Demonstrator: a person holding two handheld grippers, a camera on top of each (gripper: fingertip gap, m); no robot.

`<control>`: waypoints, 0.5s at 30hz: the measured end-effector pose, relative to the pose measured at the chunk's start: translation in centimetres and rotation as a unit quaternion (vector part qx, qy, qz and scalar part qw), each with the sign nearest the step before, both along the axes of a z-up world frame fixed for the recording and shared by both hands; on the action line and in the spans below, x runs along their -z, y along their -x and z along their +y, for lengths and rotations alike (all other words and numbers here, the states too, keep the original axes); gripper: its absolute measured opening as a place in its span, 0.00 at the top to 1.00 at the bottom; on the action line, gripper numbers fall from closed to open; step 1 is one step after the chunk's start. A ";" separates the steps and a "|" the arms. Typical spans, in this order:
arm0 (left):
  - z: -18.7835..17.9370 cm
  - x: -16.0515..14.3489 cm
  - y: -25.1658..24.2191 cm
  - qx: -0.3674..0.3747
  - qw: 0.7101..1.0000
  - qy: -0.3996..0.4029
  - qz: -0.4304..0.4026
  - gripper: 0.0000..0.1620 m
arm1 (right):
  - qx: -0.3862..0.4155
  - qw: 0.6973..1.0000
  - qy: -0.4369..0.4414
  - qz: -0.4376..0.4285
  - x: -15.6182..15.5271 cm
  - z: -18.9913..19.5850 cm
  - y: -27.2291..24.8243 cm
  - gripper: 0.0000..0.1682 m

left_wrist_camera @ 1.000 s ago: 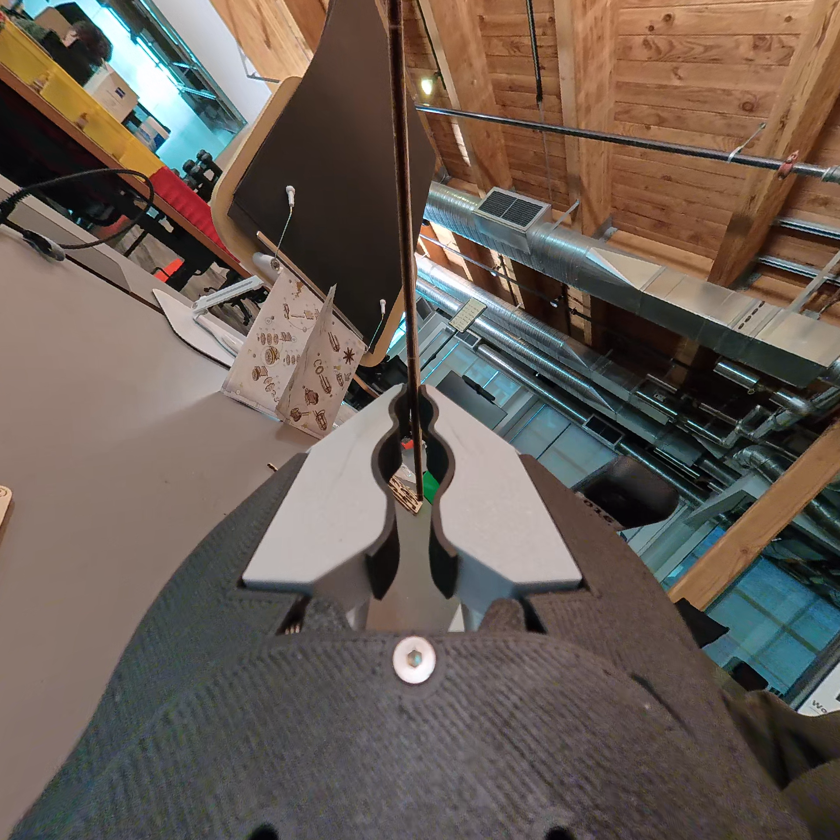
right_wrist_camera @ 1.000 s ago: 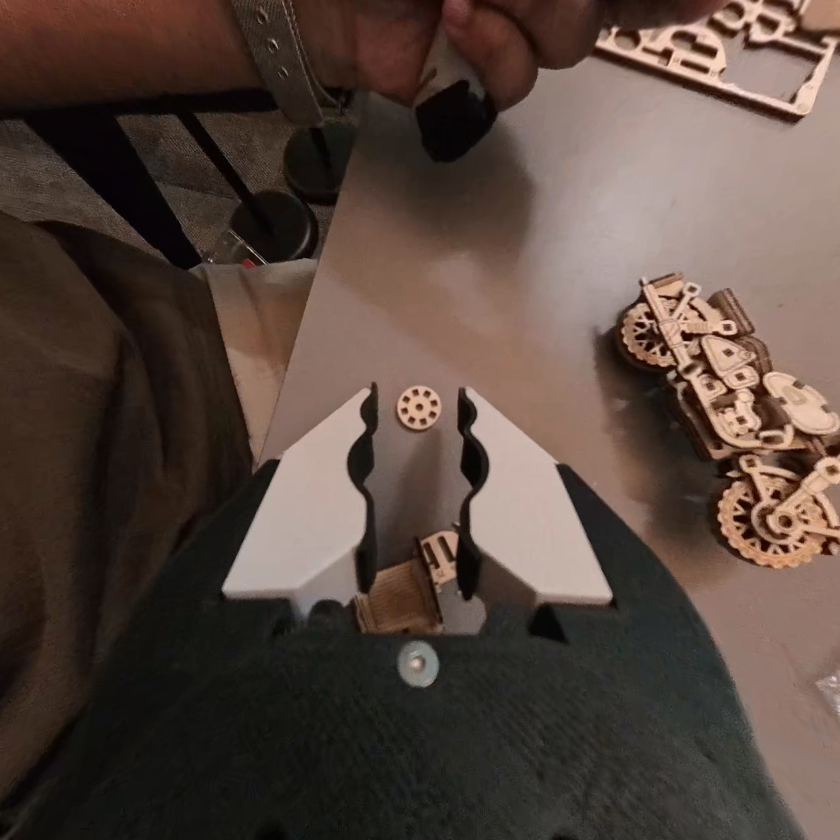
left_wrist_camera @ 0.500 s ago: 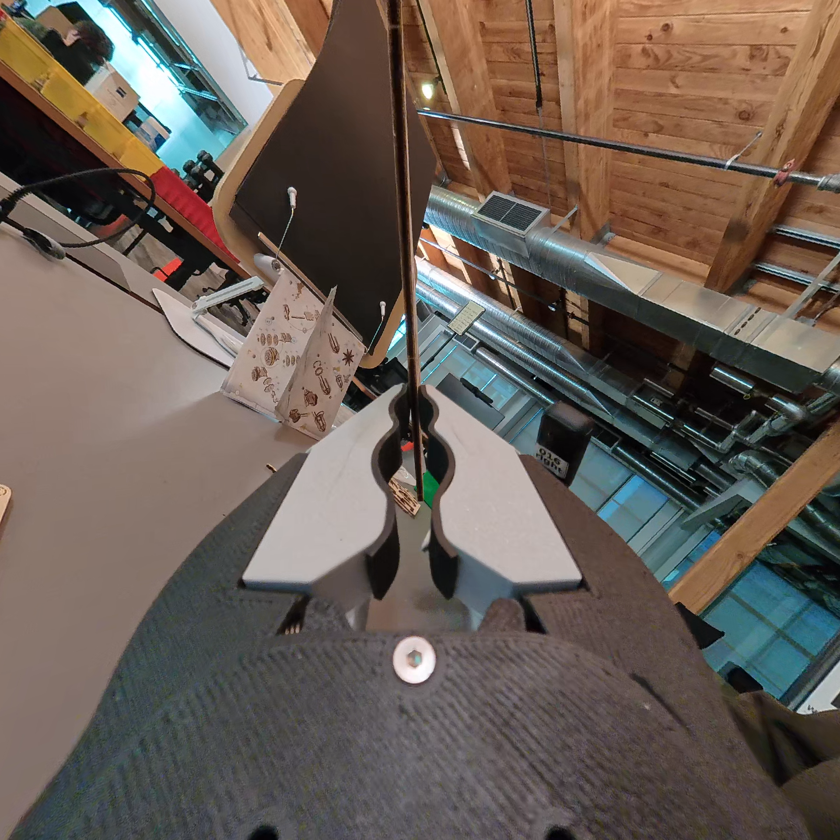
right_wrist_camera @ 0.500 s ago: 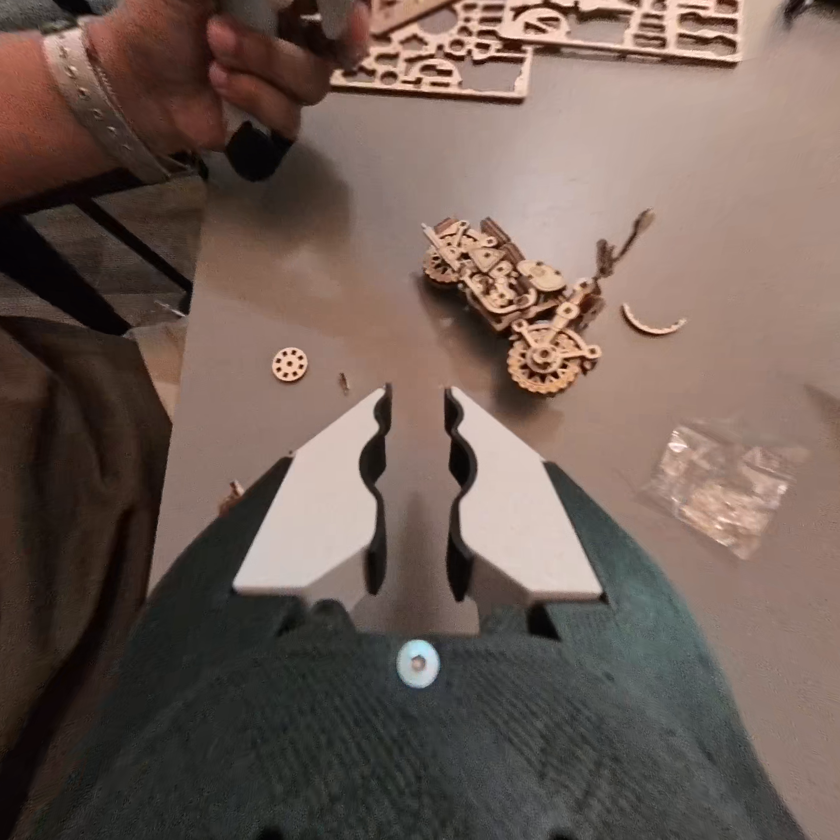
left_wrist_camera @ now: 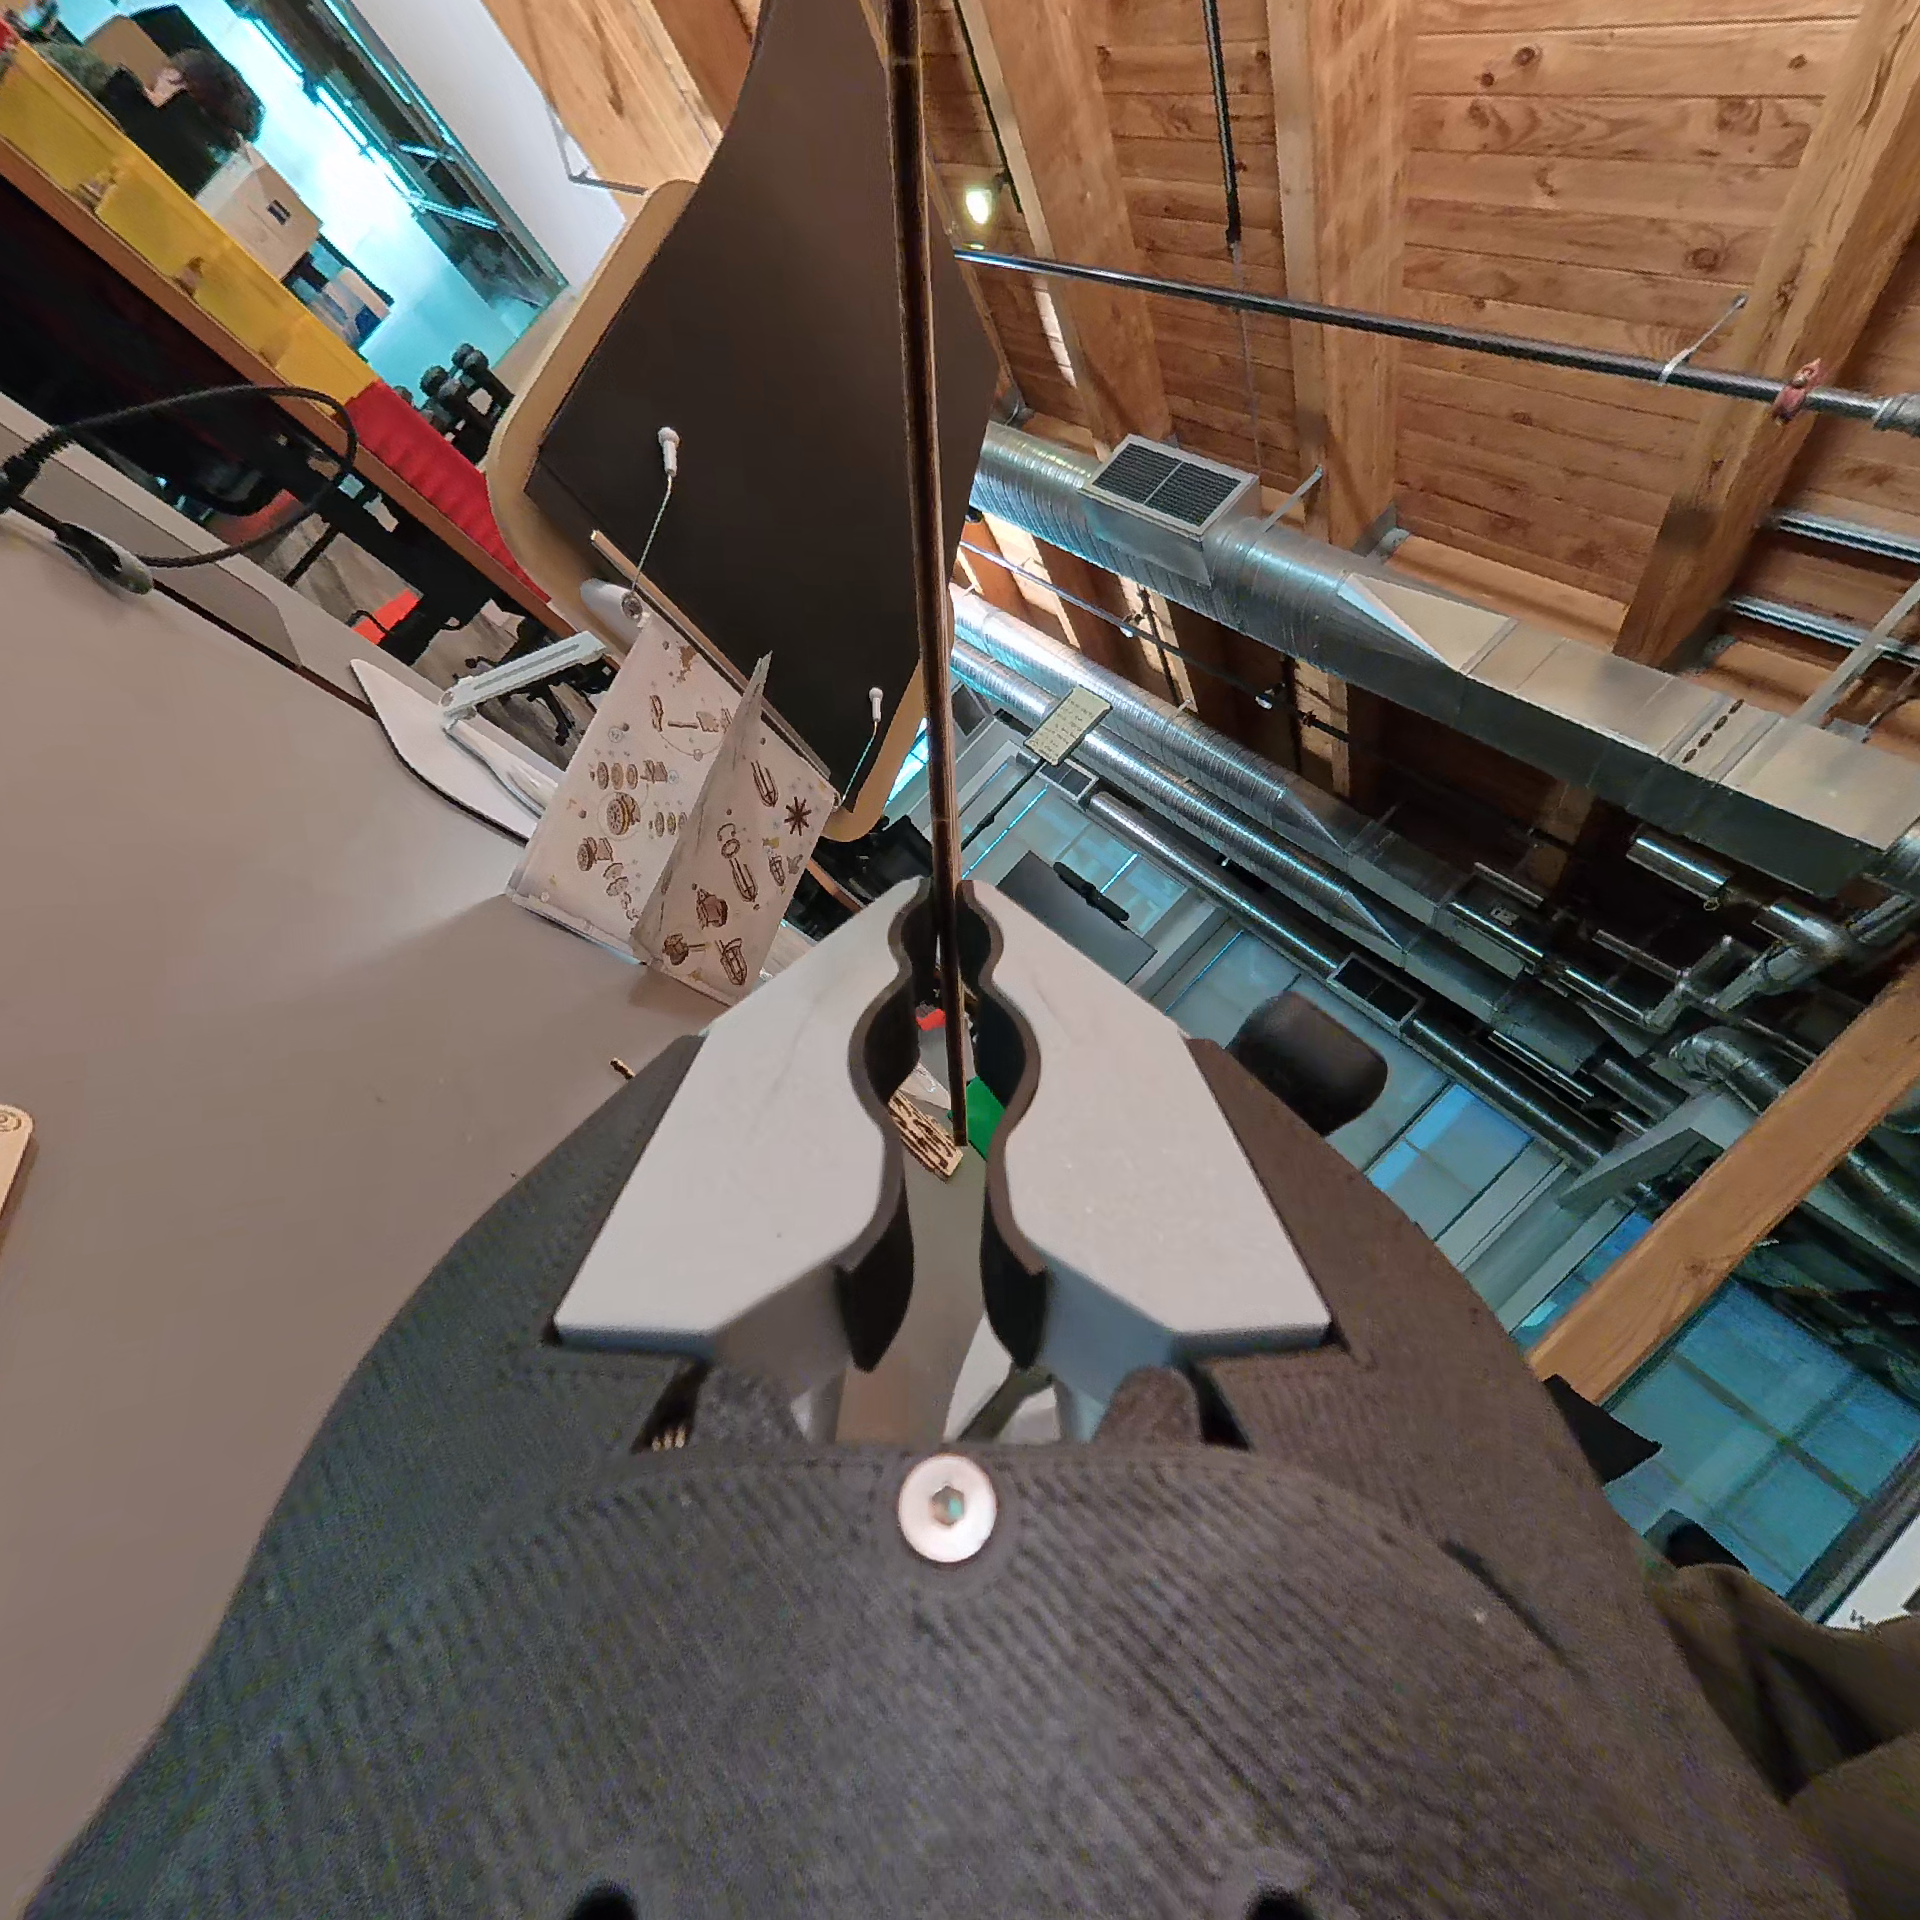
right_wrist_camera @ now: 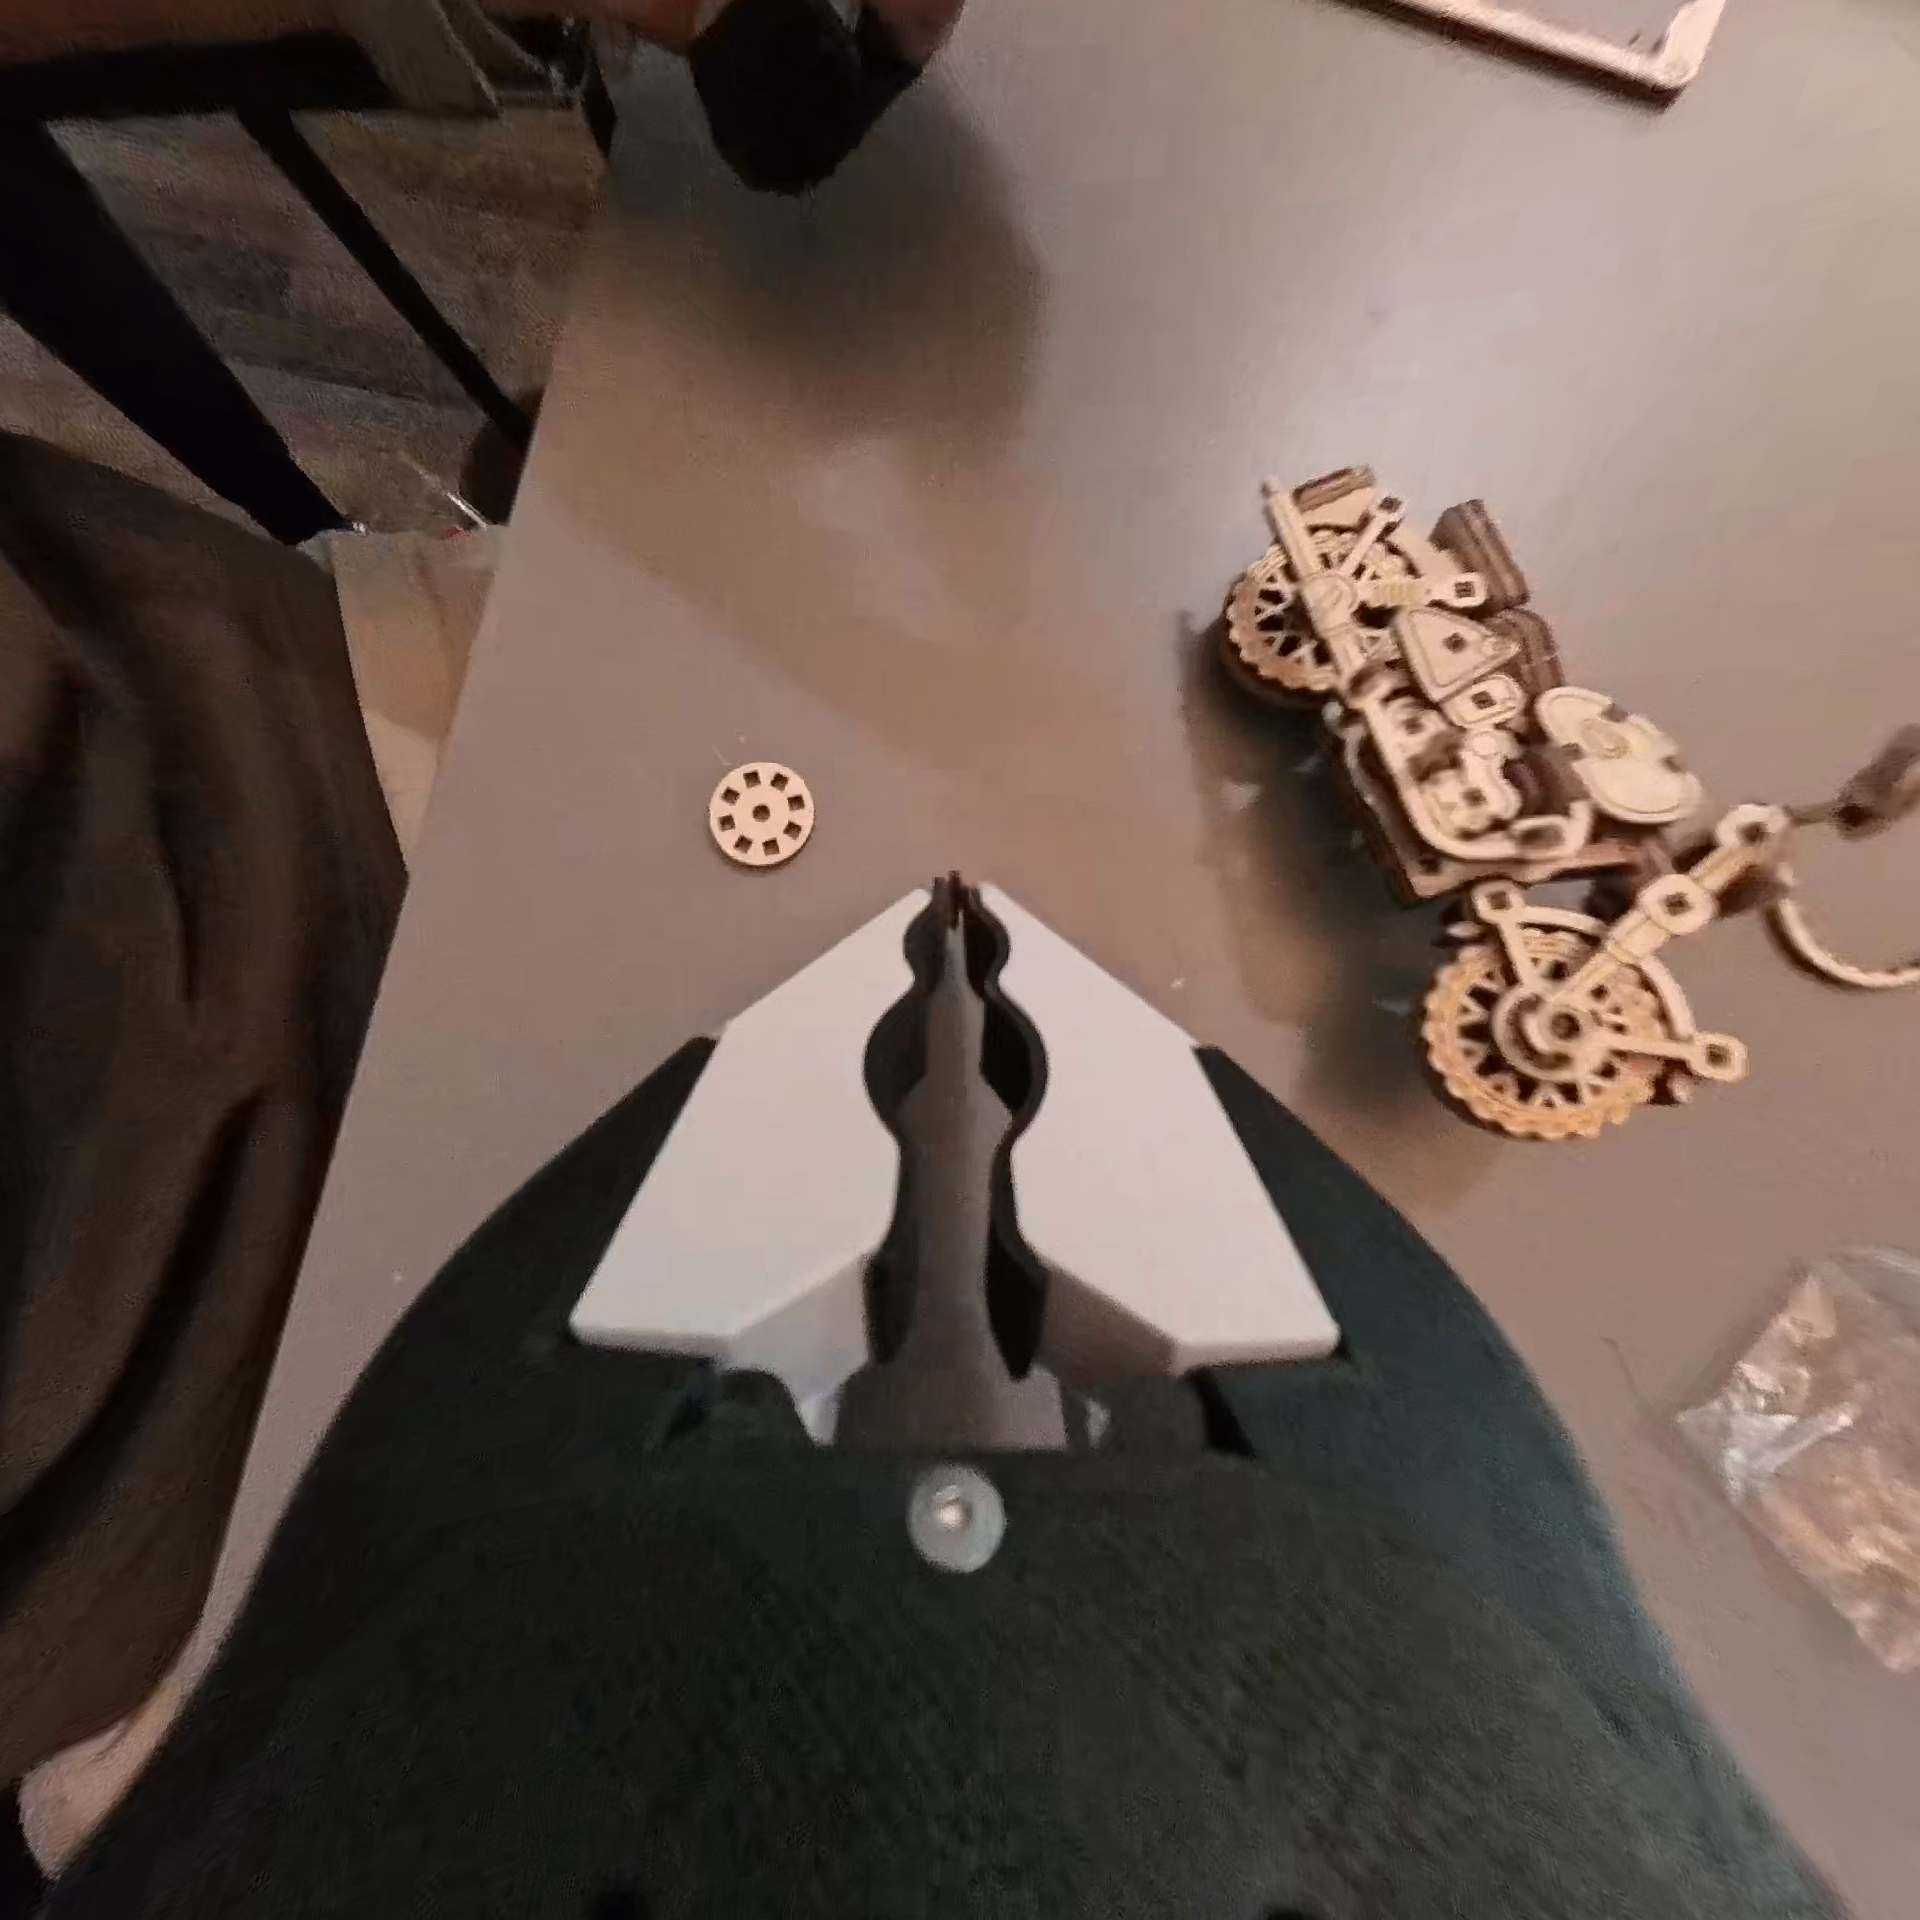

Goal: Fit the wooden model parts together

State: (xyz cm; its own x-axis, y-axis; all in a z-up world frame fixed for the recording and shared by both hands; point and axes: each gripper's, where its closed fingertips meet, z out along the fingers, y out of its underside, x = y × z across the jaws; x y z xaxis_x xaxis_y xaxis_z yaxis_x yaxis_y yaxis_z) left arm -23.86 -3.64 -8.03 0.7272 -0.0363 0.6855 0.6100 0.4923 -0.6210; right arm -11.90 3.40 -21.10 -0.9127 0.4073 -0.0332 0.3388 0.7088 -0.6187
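A thin wooden sheet [left_wrist_camera: 928, 540] is seen edge-on, clamped between the tips of the left gripper [left_wrist_camera: 943, 909], its long axis running straight up and away toward the timber ceiling [left_wrist_camera: 1558, 187] and metal ducts [left_wrist_camera: 1351, 623]. The right gripper [right_wrist_camera: 956, 902] is held over the grey table [right_wrist_camera: 1143, 312] with its tips pressed together, possibly on a tiny dark sliver, though blur prevents certainty. A wooden disc [right_wrist_camera: 762, 816] lies flat just ahead-left; the wooden motorcycle model [right_wrist_camera: 1475, 790] lies on its side to the right.
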 end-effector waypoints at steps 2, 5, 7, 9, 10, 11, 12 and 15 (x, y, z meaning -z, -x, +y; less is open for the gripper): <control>0.0 0.0 0.0 -0.001 1.000 -0.001 0.000 1.00 | 0.030 0.998 0.040 0.025 -2.2 1.3 1.0 0.99; -0.1 -0.1 0.1 -0.001 1.000 -0.002 -0.001 1.00 | 0.126 0.987 0.073 0.071 -5.5 6.8 3.3 0.99; -0.1 -0.1 0.1 -0.001 1.000 -0.004 -0.002 1.00 | 0.233 0.966 0.060 0.093 -6.4 13.0 5.1 0.99; -0.1 0.0 0.1 -0.001 1.000 -0.004 -0.003 1.00 | 0.358 0.928 0.018 0.102 -5.9 20.8 6.0 0.99; -0.1 0.0 0.1 -0.001 1.000 -0.005 -0.003 1.00 | 0.414 0.905 -0.006 0.099 -5.3 24.5 5.8 0.99; -0.1 -0.1 0.1 -0.001 1.000 -0.005 -0.003 1.00 | 0.461 0.883 -0.026 0.089 -4.5 27.7 5.2 0.99; -0.1 -0.1 0.1 -0.001 1.000 -0.004 -0.003 1.00 | 0.498 0.863 -0.041 0.078 -3.7 30.4 4.5 0.99; 0.0 0.0 0.1 0.000 1.000 -0.002 -0.003 1.00 | 0.552 0.832 -0.036 0.044 -2.2 33.9 3.0 0.99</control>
